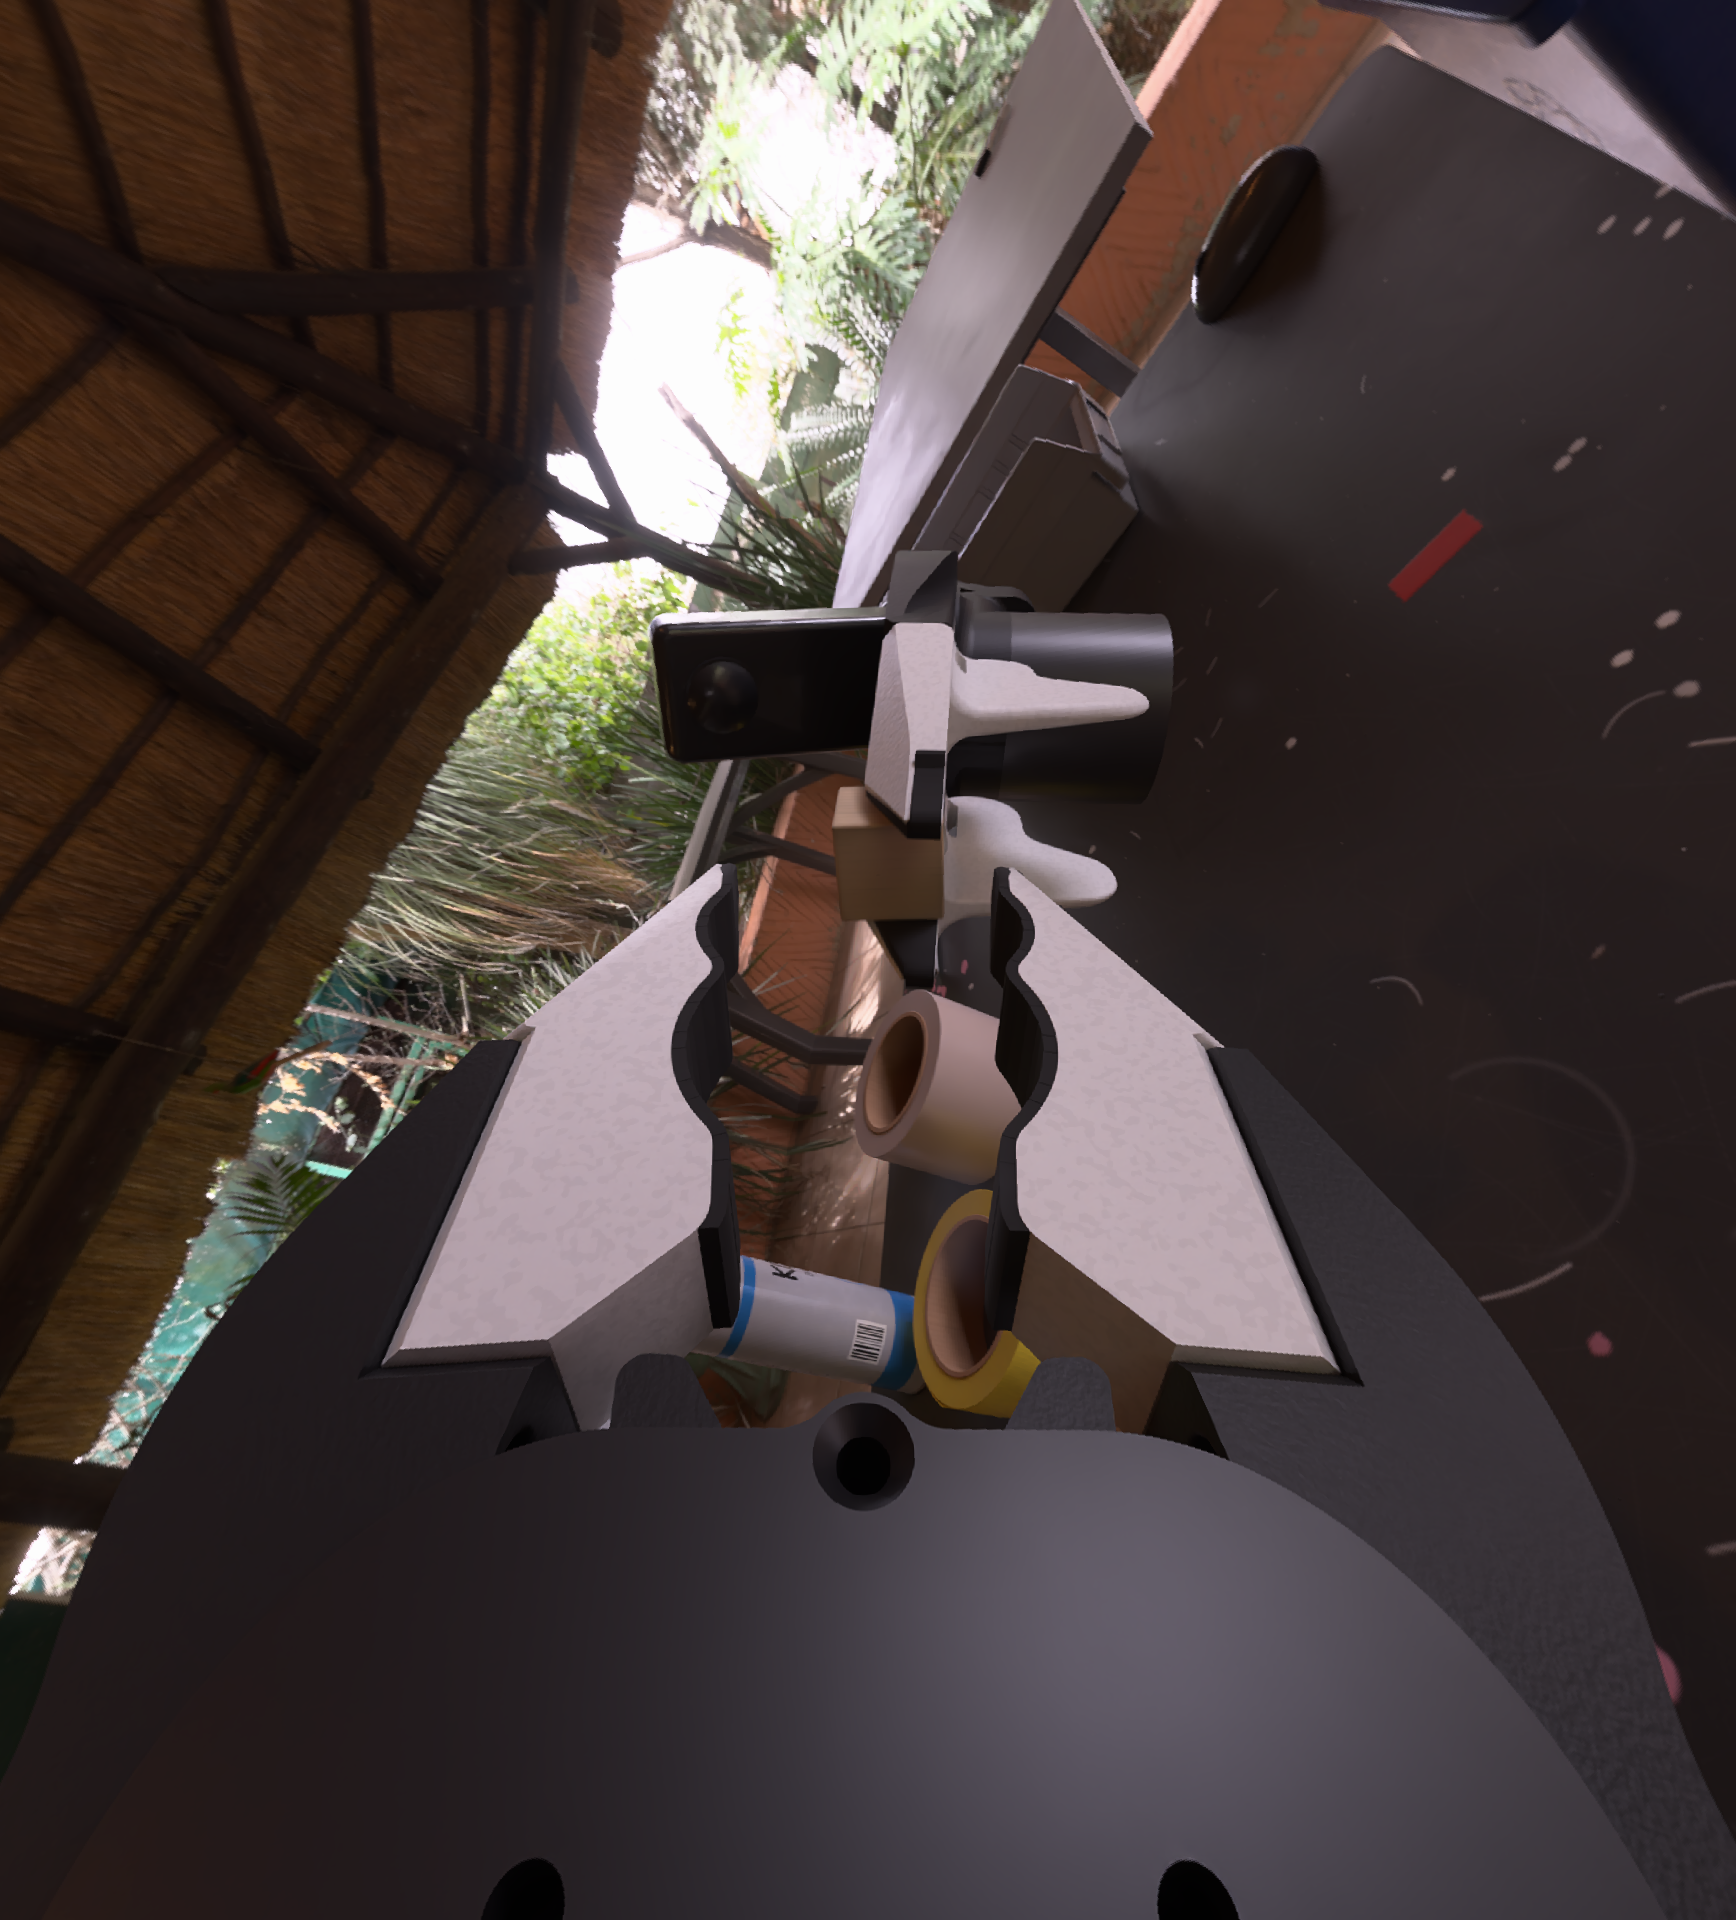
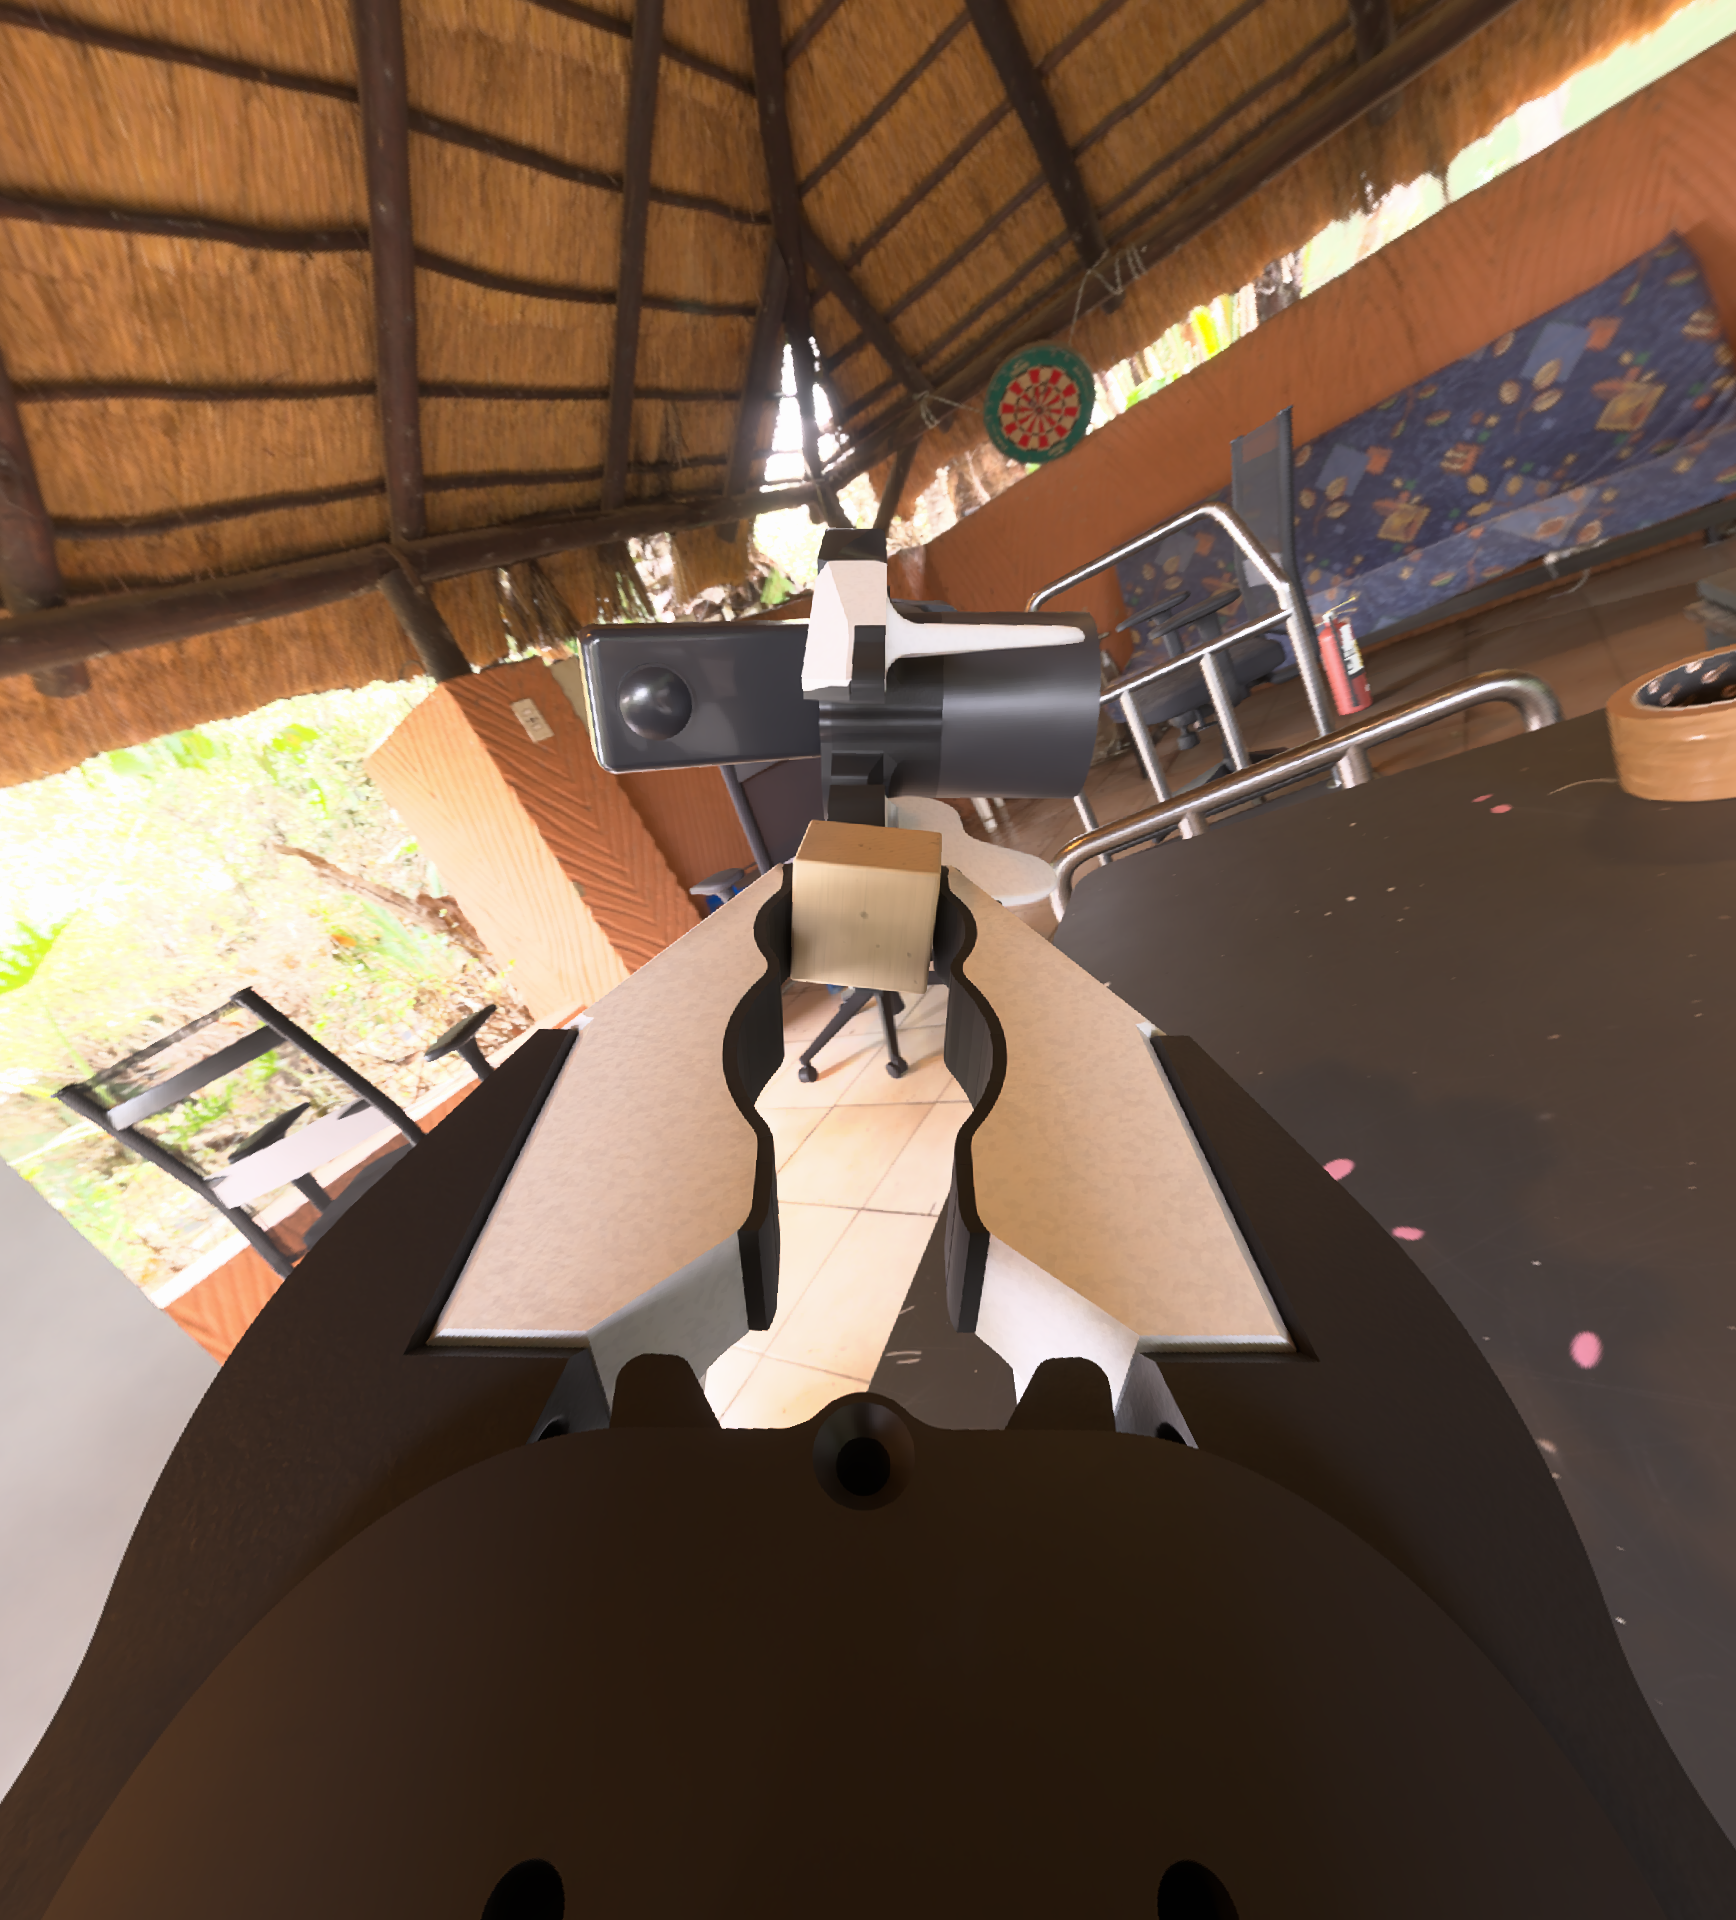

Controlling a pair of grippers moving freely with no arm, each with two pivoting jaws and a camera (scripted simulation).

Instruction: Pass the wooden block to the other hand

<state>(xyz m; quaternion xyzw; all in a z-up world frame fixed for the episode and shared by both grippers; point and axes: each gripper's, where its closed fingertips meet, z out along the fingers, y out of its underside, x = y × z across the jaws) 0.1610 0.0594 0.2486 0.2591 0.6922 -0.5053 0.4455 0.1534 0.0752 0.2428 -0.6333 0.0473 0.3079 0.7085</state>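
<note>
The wooden block (image 2: 864, 914) is a pale cube clamped between the tips of my right gripper (image 2: 864, 904), which is shut on it and holds it in the air beside the dark table. My left gripper (image 1: 864, 894) faces it, open and empty. In the left wrist view the block (image 1: 874, 852) sits just beyond my left fingertips, in line with the gap between them, held by the right gripper (image 1: 911, 873). I cannot tell whether the left fingers touch it. The left gripper (image 2: 848, 748) shows behind the block in the right wrist view.
The dark table (image 1: 1466, 935) carries a tan tape roll (image 1: 926, 1081), a yellow tape roll (image 1: 957, 1320), a white tube with blue bands (image 1: 822, 1330), grey boxes (image 1: 1040, 488) and a black round object (image 1: 1253, 229). A brown tape roll (image 2: 1721, 727) lies on the table (image 2: 1466, 1039).
</note>
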